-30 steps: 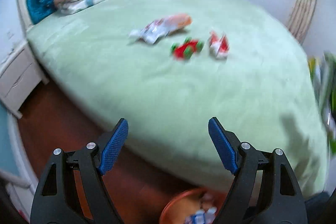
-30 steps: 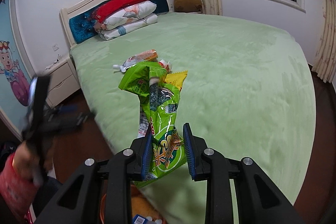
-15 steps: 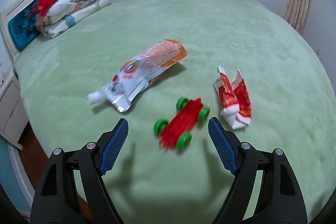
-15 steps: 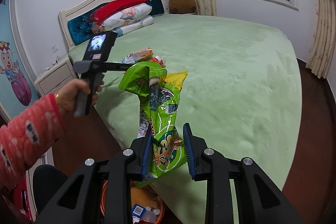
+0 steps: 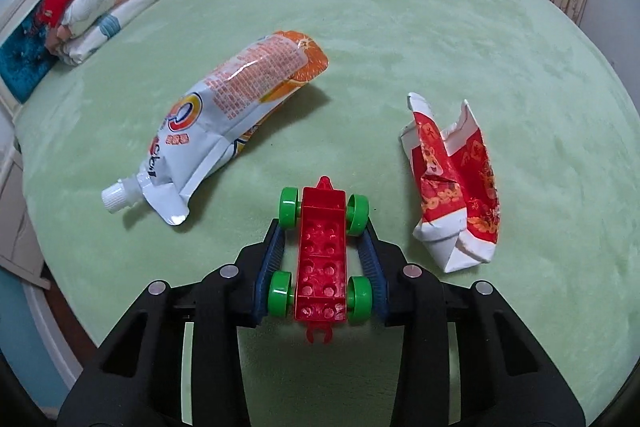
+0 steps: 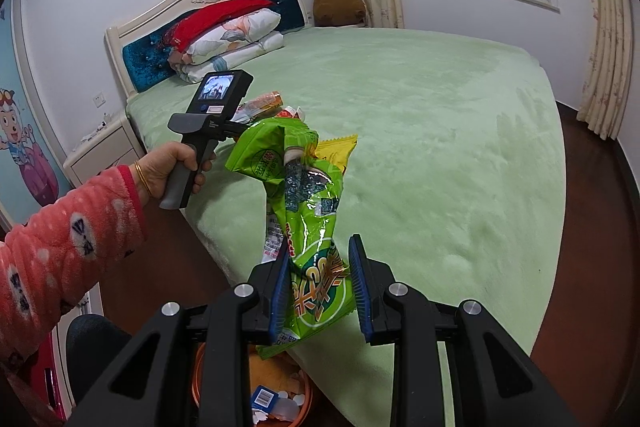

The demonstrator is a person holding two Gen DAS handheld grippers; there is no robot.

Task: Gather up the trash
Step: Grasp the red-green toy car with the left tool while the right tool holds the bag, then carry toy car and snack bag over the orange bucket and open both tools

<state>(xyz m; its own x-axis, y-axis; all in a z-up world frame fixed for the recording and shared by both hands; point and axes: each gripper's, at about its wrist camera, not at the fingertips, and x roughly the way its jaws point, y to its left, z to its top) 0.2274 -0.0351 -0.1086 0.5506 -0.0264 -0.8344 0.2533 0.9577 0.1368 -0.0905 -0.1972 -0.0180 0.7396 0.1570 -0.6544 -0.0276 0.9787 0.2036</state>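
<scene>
Green plush bedcover [image 5: 440, 27] carries the things that the left gripper [image 5: 323, 227] works among. Its jaws are closing, with a red toy car [image 5: 322, 255] with green wheels lying lengthwise between the blue pads; the pads stand just beside the wheels on both sides, and I cannot tell if they already press on them. To the upper left of the car lies a white and orange spout pouch [image 5: 236, 107], its cap toward the bed's edge. To the right lies a crumpled red and white paper wrapper [image 5: 456, 183]. Both are apart from the car.

The right gripper [image 6: 320, 279] is closed on a bunch of green snack bags [image 6: 308, 211], which hangs up and forward from its pads over the edge of the bed. Below it an orange bin [image 6: 198, 379] with scraps inside shows on the floor. The person's left hand [image 6: 172, 167], in a pink sleeve [image 6: 60, 243], grasps the handle of the other gripper.
</scene>
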